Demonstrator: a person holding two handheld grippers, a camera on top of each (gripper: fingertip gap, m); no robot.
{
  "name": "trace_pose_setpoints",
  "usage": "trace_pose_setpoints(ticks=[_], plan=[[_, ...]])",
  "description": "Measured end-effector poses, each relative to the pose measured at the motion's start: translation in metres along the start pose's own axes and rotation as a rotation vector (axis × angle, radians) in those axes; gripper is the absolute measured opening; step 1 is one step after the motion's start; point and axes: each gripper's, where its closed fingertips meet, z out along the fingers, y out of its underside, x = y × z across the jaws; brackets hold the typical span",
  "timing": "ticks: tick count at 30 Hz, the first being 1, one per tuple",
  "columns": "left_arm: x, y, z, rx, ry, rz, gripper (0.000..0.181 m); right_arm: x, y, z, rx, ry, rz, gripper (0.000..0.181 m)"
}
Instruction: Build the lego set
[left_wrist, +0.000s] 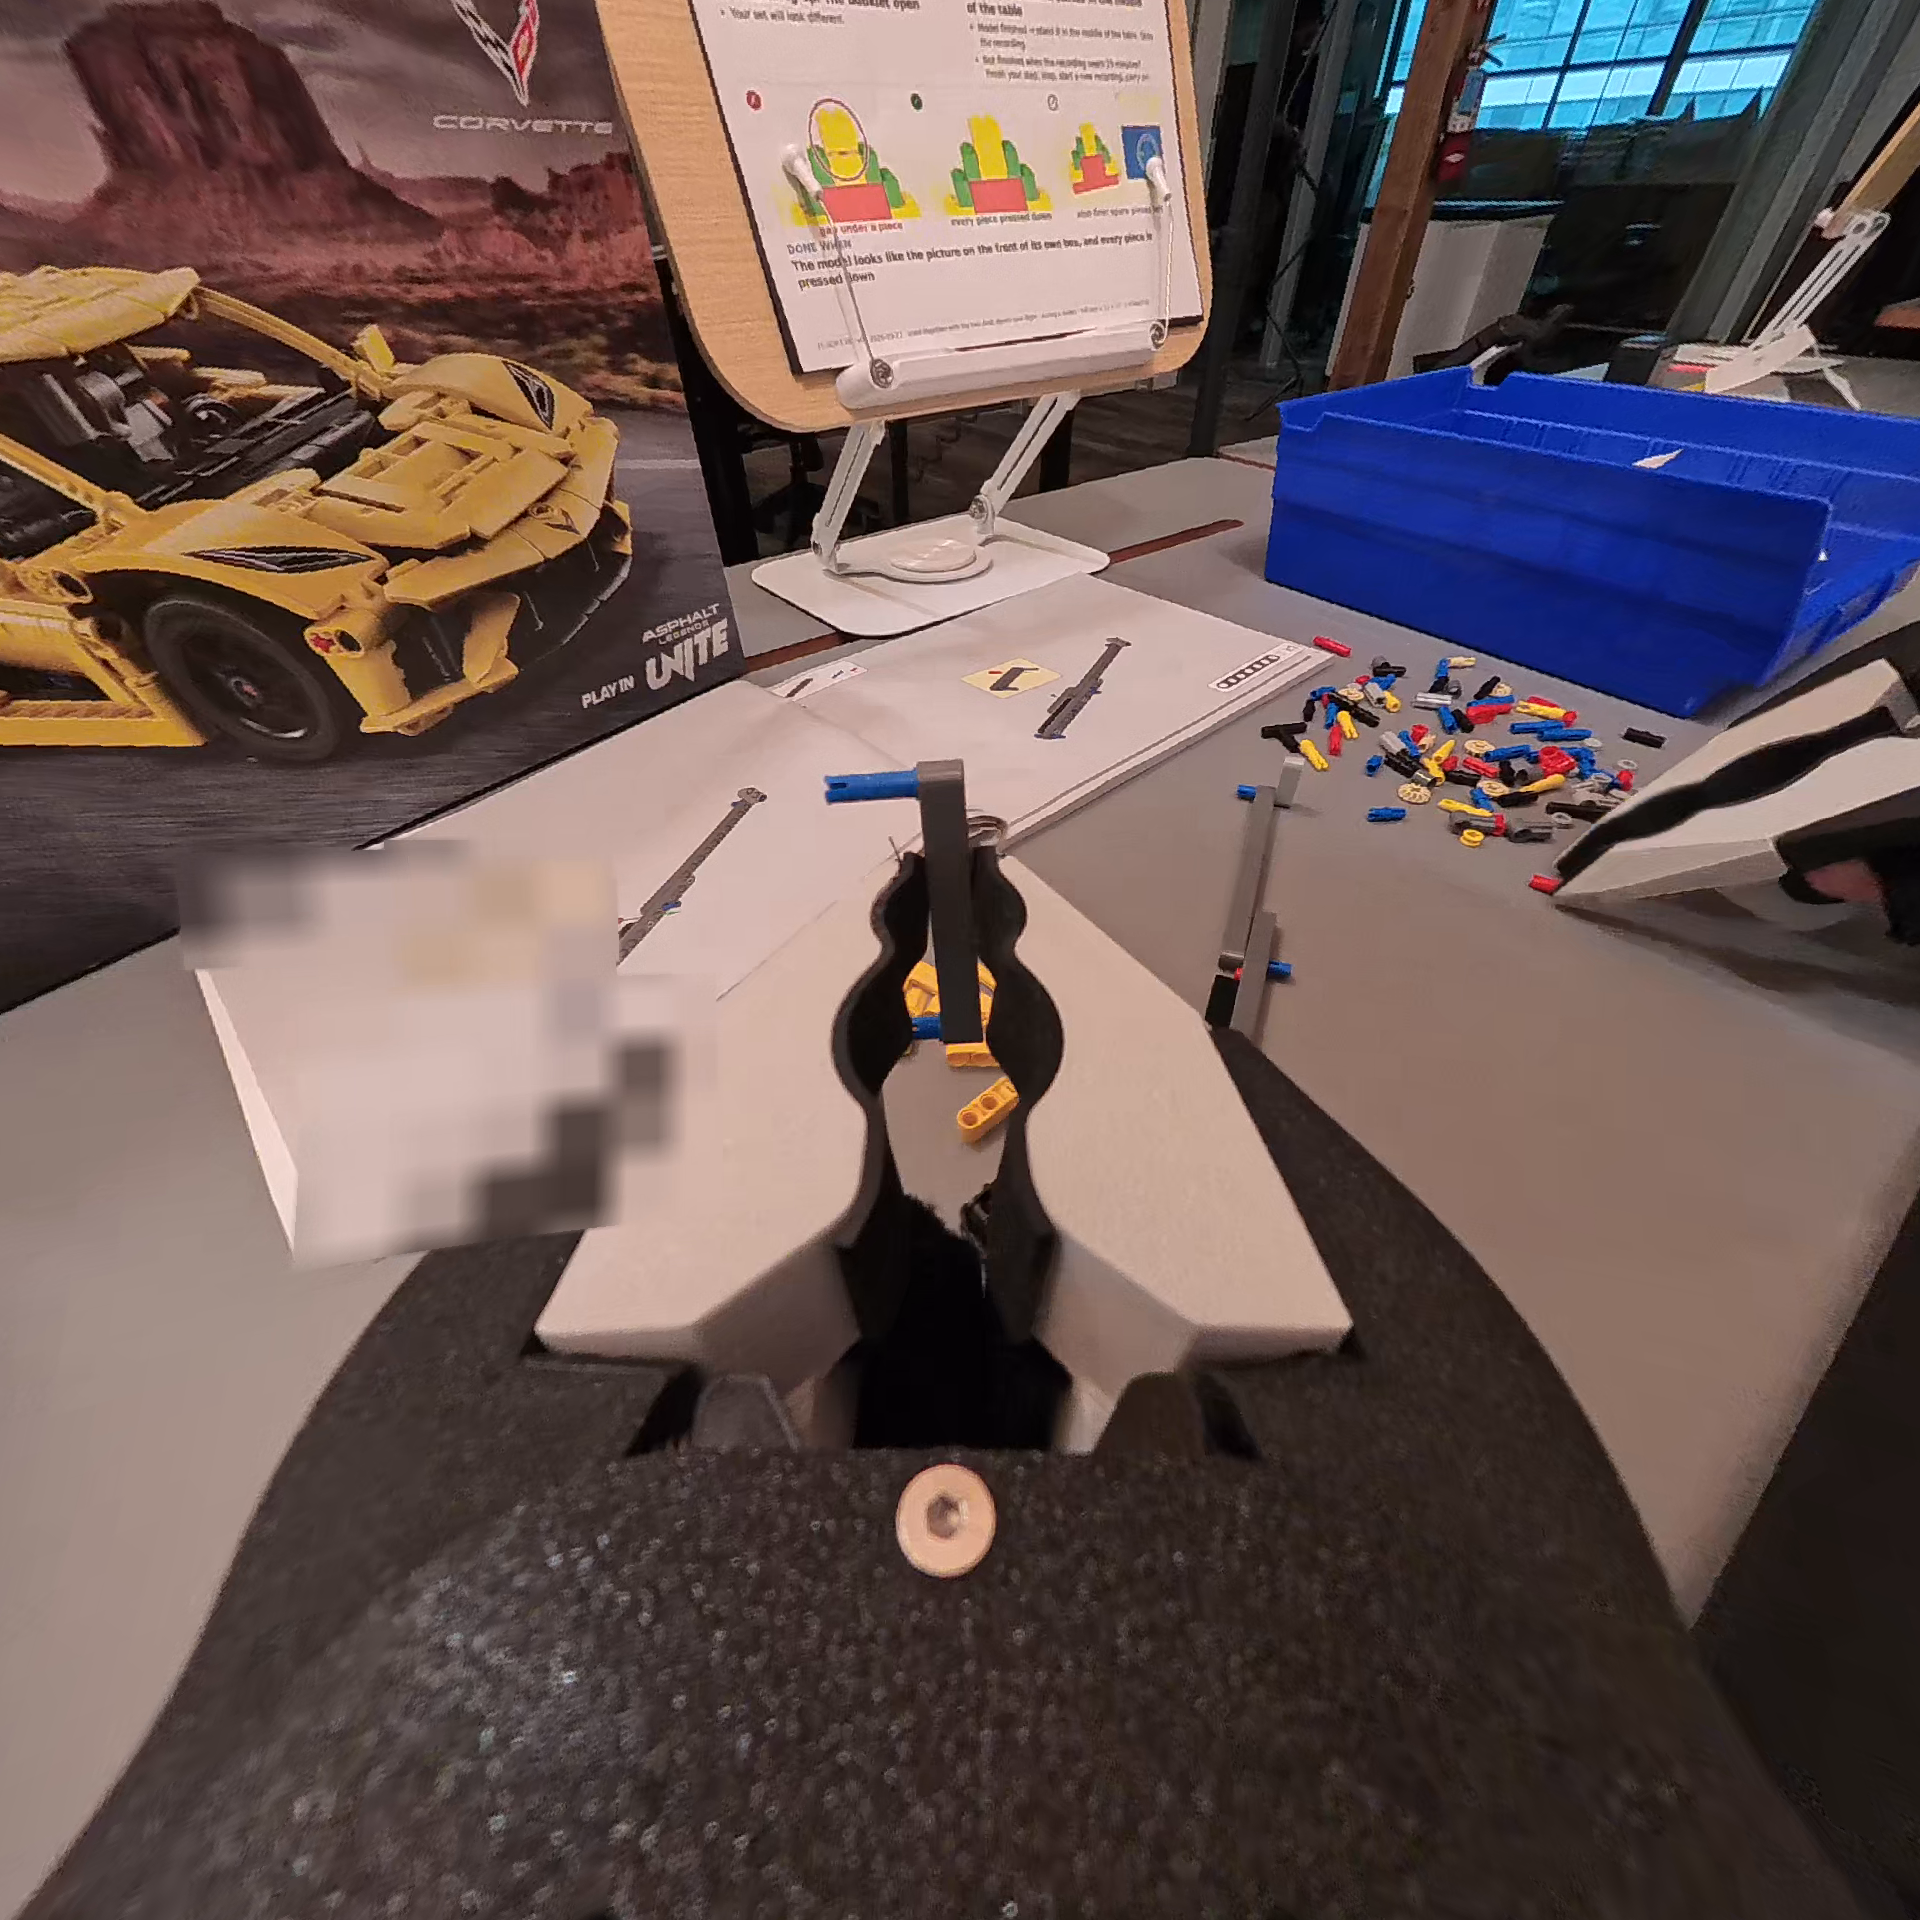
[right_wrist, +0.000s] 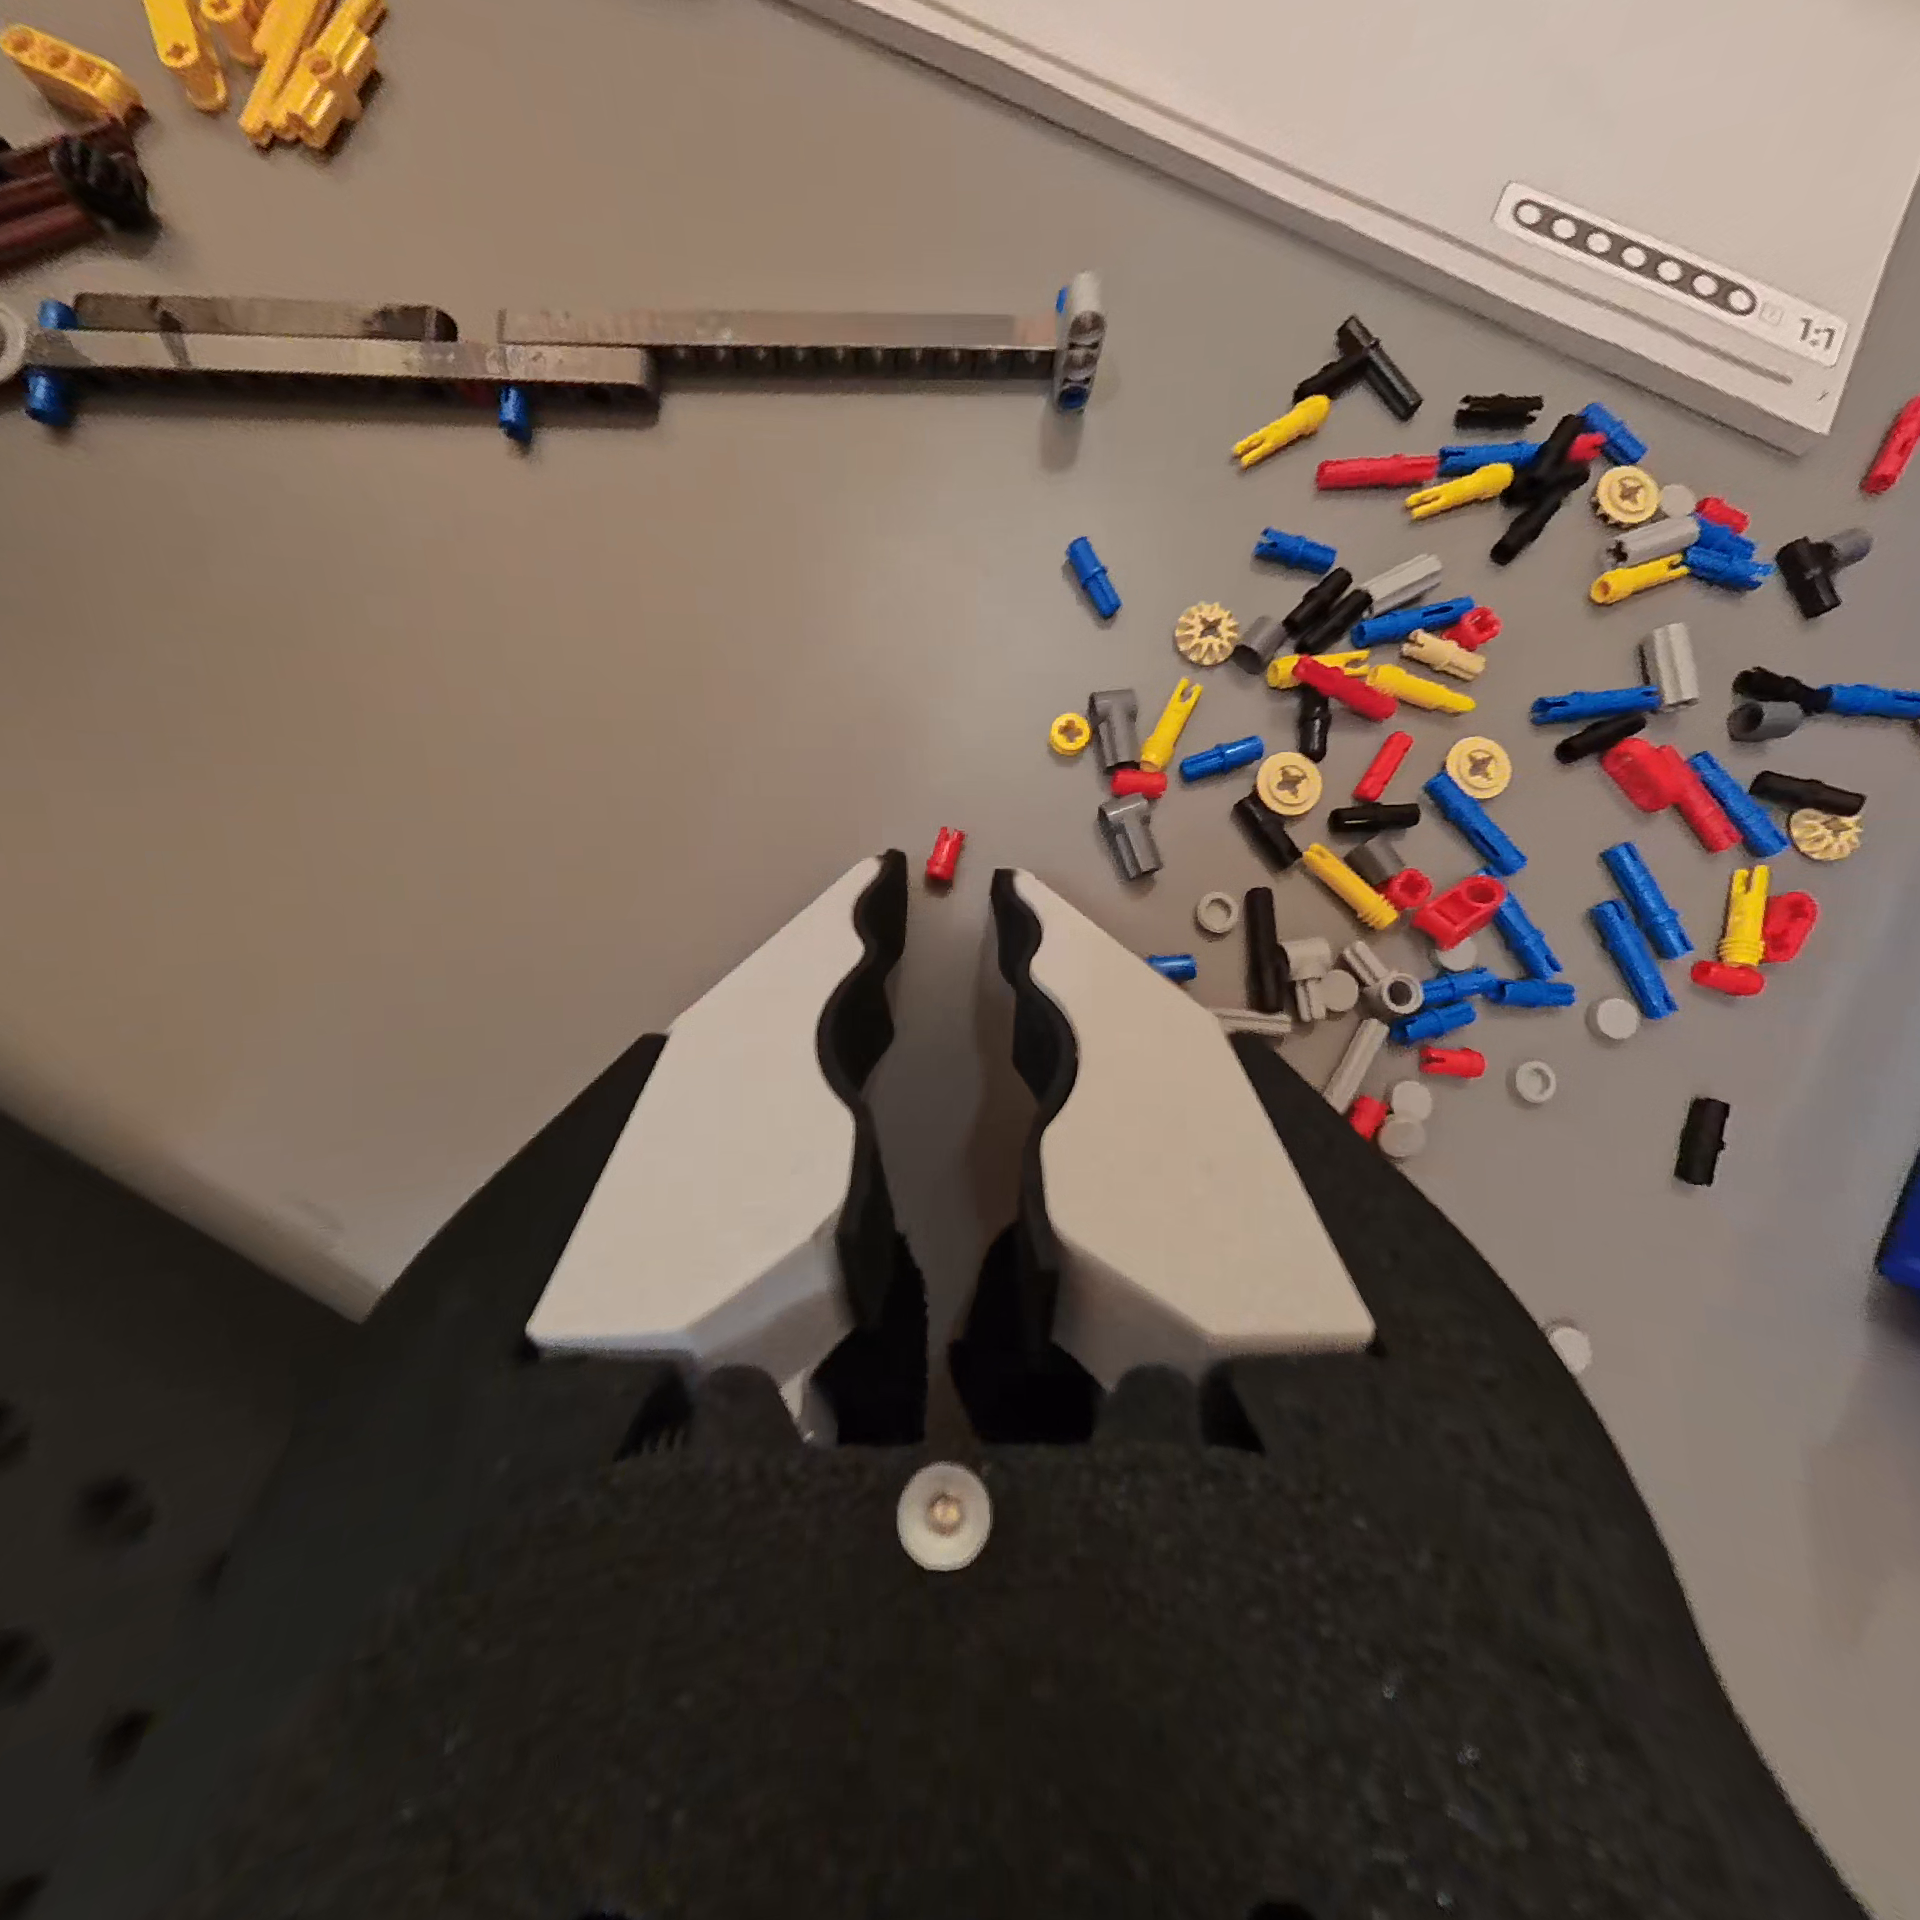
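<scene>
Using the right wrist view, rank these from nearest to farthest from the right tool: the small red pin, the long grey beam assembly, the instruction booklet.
1. Small red pin, just beyond the right tool tips.
2. Long grey beam assembly, ahead, to the left.
3. Instruction booklet, top right corner.

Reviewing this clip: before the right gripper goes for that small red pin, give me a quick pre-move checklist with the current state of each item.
1. Right gripper open and empty: ok, there is a gap between its fingers.
2. Red pin lined up with that gap: ok, it lies just ahead of the tips.
3. Pin free of neighbours: ok, it sits apart from the pile of small parts.
4. Left gripper firm on the dark grey beam: ok, beam stands upright, blue pin at its top.
5. Long grey assembly out of the way: ok, it lies far off.
6. Which hole the red pin goes in: cannot tell.
</scene>
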Motion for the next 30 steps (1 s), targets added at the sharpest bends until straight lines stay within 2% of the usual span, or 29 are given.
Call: trace_pose_setpoints(ticks=[7,12,13,15,18,20,22,25,30], plan=[[-0.001,0.000,0.000,0.001,0.003,-0.014,0.007,-0.002,-0.001,0.003,0.007,0.040,-0.073,0.005],[0.014,-0.001,0.002,0.005,0.070,0.007,0.007,-0.010,-0.010,0.004,0.028,0.021,-0.166,0.004],[0.021,-0.001,0.002,0.003,0.102,0.018,0.007,-0.022,-0.018,0.002,0.057,-0.040,-0.196,0.004],[0.036,0.000,0.005,-0.006,0.159,0.034,0.006,-0.066,-0.045,-0.011,0.161,-0.259,-0.220,0.004],[0.054,-0.003,0.008,-0.006,0.216,0.028,0.006,-0.123,-0.100,-0.038,0.347,-0.537,-0.086,0.004],[0.063,-0.008,0.010,0.005,0.248,0.004,0.006,-0.153,-0.117,-0.043,0.365,-0.668,-0.045,0.004],[0.065,-0.011,0.010,0.017,0.252,0.004,0.006,-0.160,-0.128,-0.039,0.395,-0.658,-0.050,0.004],[0.066,-0.015,0.008,0.040,0.268,-0.011,0.006,-0.171,-0.126,-0.031,0.354,-0.692,-0.061,0.004],[0.077,-0.010,0.006,0.014,0.356,-0.072,0.006,-0.173,-0.131,-0.029,0.344,-0.535,-0.253,0.004]])
